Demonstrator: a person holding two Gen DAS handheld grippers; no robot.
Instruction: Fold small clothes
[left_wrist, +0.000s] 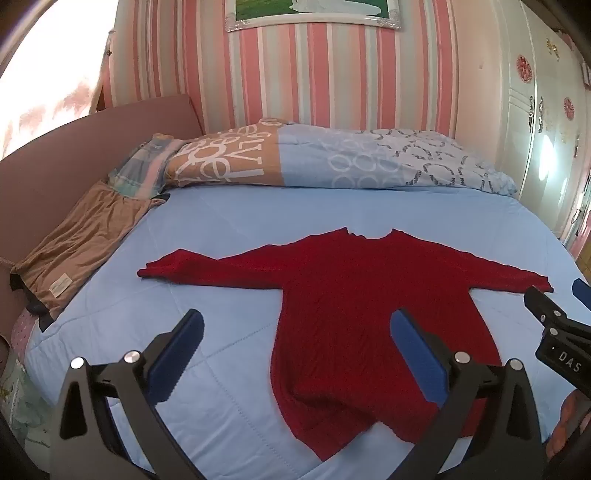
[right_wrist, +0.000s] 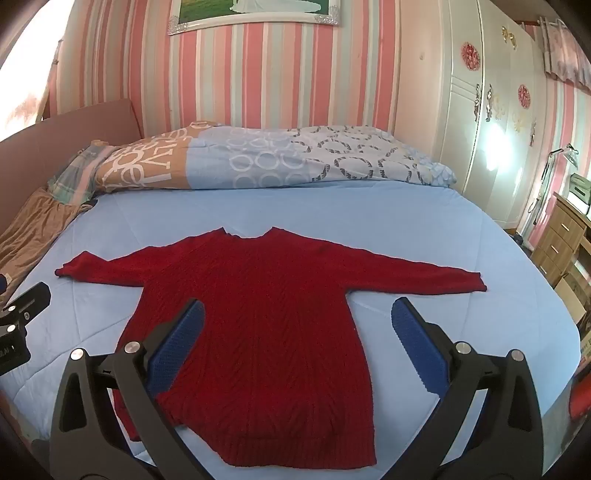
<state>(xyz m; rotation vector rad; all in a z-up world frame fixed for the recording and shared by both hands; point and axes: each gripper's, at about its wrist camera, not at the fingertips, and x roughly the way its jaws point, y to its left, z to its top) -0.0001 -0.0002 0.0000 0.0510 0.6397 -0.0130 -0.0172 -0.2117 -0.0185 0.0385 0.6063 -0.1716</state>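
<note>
Over at the left edge of the bed (left_wrist: 229, 221), a folded tan garment (left_wrist: 79, 251) lies flat beside the pink headboard panel (left_wrist: 55, 162), with a striped pillow (left_wrist: 144, 166) tucked just behind it. Across the far edge runs a rolled duvet (left_wrist: 332, 158), tan with white lettering at its left end, pale blue with ring prints toward the right.

Now the centre: the red knit sweater (right_wrist: 258, 325) is spread flat on the blue bedspread, neckline toward the far edge, hem toward the near edge, both sleeves stretched out sideways. The left sleeve's cuff points at the tan garment but stays apart from it; the right cuff reaches toward the right edge of the bed.

The left gripper (left_wrist: 295, 343) hangs above the near edge, jaws wide, blue pads (left_wrist: 173, 354) showing and nothing between them; the sweater's body sits under its right finger. The right gripper (right_wrist: 297, 339) hovers over the sweater's lower half, jaws also spread wide and holding nothing, its left finger over the knit, its right finger over bare bedspread below the right sleeve.

Far right: white wardrobe doors (right_wrist: 480, 122) with floral stickers, then a wooden drawer unit (right_wrist: 561, 236) beside the bed. Behind it all, a pink striped wall (right_wrist: 258, 81) with a framed picture (right_wrist: 255, 11).
</note>
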